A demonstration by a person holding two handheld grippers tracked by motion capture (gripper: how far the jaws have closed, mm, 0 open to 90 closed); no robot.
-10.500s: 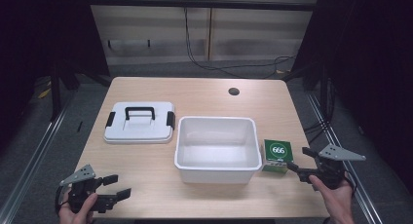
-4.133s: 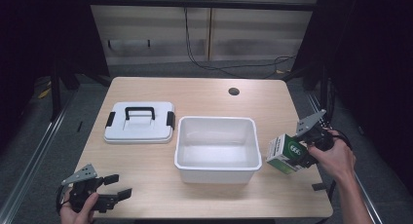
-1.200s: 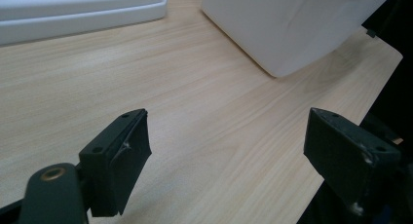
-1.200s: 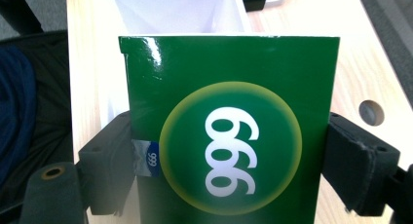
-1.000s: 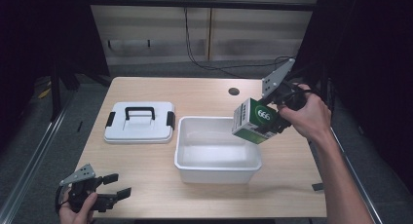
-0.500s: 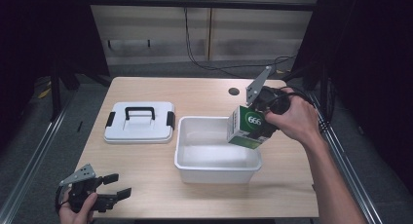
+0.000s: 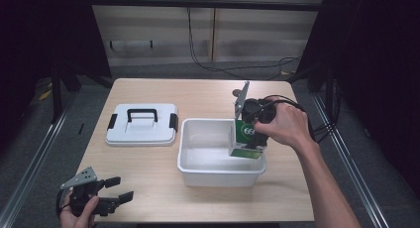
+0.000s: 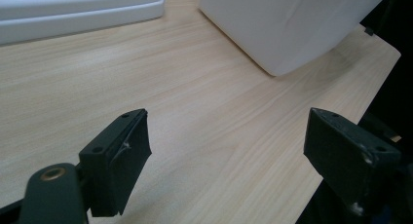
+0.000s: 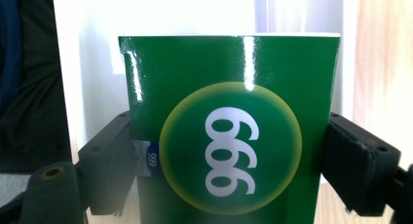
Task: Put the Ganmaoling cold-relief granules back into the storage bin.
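The right tool (image 7: 251,135) grips the green box (image 7: 246,140) upright, long axis vertical, inside the white bin (image 7: 218,173).

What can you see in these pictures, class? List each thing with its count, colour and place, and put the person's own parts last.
Table: one, light wood, middle of the high view, bearing the things below.
Storage bin: one, white, open, on the table right of centre.
Bin lid: one, white with a black handle and black clips, flat on the table left of the bin.
Green box: one, green with white "666" in a round mark, upright at the bin's right end, gripped on both sides.
Round hole: one, dark, in the tabletop near the far edge.
Cables: several, black, on the floor beyond the table.
Right gripper: one, black, shut on the green box.
Left gripper: one, black, open, at the table's near left corner.
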